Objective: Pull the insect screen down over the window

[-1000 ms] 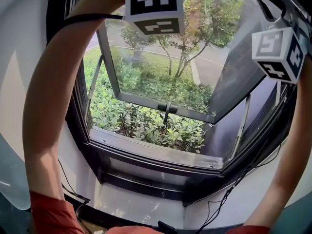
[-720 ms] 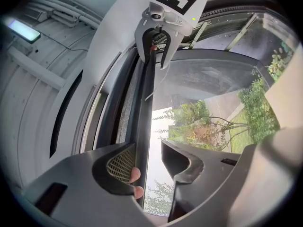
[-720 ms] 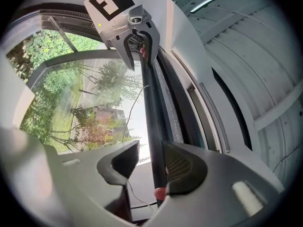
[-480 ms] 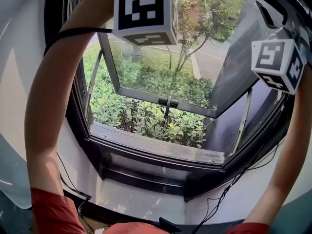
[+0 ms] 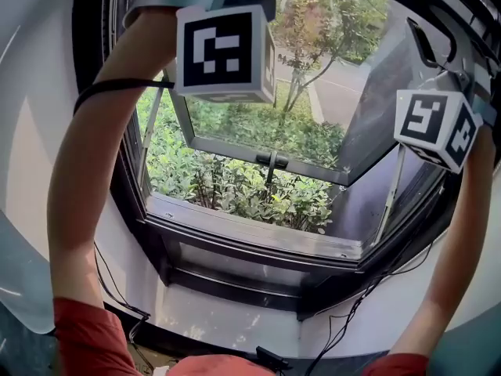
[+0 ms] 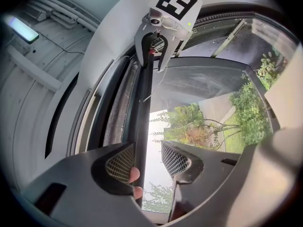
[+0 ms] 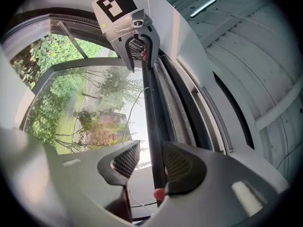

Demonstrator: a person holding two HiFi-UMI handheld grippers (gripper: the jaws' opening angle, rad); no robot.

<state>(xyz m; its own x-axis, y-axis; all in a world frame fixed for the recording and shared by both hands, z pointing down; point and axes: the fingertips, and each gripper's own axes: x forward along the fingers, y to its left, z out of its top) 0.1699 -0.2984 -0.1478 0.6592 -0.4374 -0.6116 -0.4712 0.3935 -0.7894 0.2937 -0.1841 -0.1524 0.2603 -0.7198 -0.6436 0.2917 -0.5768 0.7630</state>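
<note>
The insect screen's dark pull bar (image 6: 142,108) runs along the top of the window. My left gripper (image 6: 147,157) is open around one end of it. The bar rests against the left pad (image 6: 118,163), daylight shows on its other side, and a person's fingertips (image 6: 135,176) sit behind it. My right gripper (image 7: 151,161) straddles the bar (image 7: 150,108) too. There the bar lies on the right pad (image 7: 179,164) with a gap to the left one, and the jaws have just closed a little. Grey mesh (image 7: 177,112) trails off the bar. Both marker cubes (image 5: 223,49) (image 5: 434,128) are raised in the head view.
The glass sash (image 5: 266,159) is pushed outward over green shrubs (image 5: 235,186). The dark sill (image 5: 250,233) lies below. Black cables (image 5: 352,312) hang by the lower right corner. White wall surrounds the frame, with a ceiling light (image 6: 21,27) overhead.
Both marker cubes have come lower in the head view, and both forearms have sunk with them. The window sash has not moved.
</note>
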